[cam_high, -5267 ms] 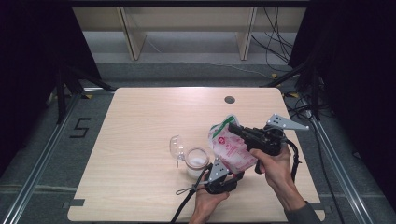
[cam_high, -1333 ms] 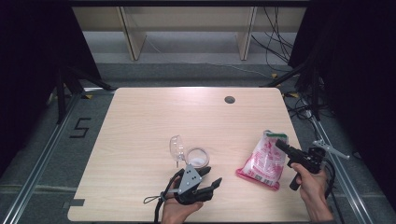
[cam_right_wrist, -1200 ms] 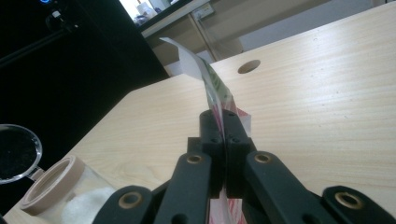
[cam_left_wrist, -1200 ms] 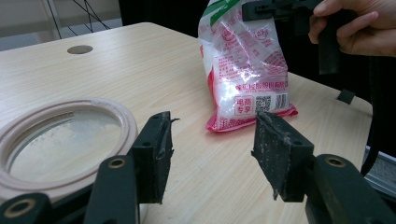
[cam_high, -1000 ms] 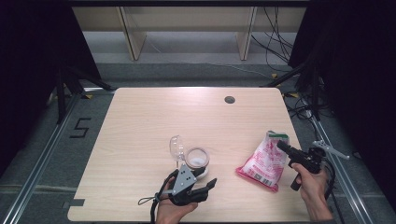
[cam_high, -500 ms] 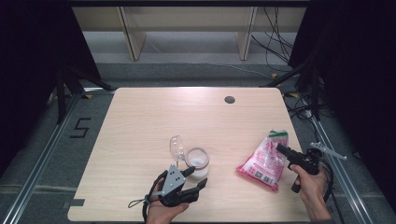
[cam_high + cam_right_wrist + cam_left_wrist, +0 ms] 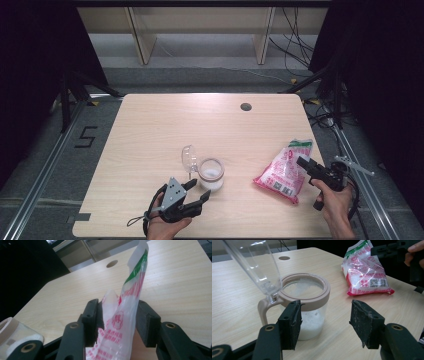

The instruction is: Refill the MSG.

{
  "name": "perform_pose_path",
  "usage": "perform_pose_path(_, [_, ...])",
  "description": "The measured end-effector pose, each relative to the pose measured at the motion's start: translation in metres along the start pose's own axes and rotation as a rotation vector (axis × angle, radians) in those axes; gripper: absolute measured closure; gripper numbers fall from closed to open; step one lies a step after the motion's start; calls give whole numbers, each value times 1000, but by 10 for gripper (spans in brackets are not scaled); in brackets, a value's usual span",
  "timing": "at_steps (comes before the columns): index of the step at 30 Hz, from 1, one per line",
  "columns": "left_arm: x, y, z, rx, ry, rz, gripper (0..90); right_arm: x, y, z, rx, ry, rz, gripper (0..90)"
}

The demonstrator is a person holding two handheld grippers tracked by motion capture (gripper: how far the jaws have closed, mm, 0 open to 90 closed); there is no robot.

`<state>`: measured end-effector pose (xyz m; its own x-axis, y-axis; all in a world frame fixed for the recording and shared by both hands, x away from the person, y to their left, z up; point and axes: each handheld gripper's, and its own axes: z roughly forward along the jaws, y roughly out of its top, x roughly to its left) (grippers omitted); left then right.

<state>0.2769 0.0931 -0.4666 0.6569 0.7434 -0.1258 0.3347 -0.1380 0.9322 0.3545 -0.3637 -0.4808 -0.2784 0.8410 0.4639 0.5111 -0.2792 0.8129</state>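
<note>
A clear jar (image 7: 211, 173) with a tan rim holds white grains and stands near the table's front middle, its clear lid (image 7: 189, 157) flipped up. My left gripper (image 7: 199, 190) is open just in front of the jar (image 7: 322, 293), its jaws apart and empty (image 7: 325, 315). A pink-and-white bag (image 7: 282, 172) with a green top lies on the table at the right. My right gripper (image 7: 301, 162) is shut on the bag's right edge. In the right gripper view the bag (image 7: 135, 272) fills the gap between the jaws (image 7: 117, 312).
The wooden table (image 7: 160, 130) has a round cable hole (image 7: 245, 106) at the back right. The right gripper's cable trails off the right edge. The jar (image 7: 12, 335) is at the lower left of the right gripper view. The bag (image 7: 364, 272) lies beyond the jar in the left gripper view.
My left gripper has drawn back from the jar, leftward and toward the front edge. The right gripper has lowered the bag onto the table and now barely moves.
</note>
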Motion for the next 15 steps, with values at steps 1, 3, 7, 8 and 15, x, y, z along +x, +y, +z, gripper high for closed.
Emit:
perform_pose_path(1, [1, 0, 0, -4, -2, -1, 417, 3, -1, -2, 7, 5, 14, 564])
perform_pose_path(3, [4, 0, -3, 6, 7, 19, 417, 5, -3, -5, 3, -36, -34, 529])
perform_pose_path(7, [9, -1, -7, 2, 24, 14, 416, 6, -5, -10, 5, -59, -56, 488])
perform_pose_path(8, [10, -1, -7, -2, 26, 7, 417, 7, -5, -11, 2, -66, -63, 486])
perform_pose_path(15, [21, -3, -12, 12, 45, -18, 408, 16, -8, -22, -11, -85, -80, 455])
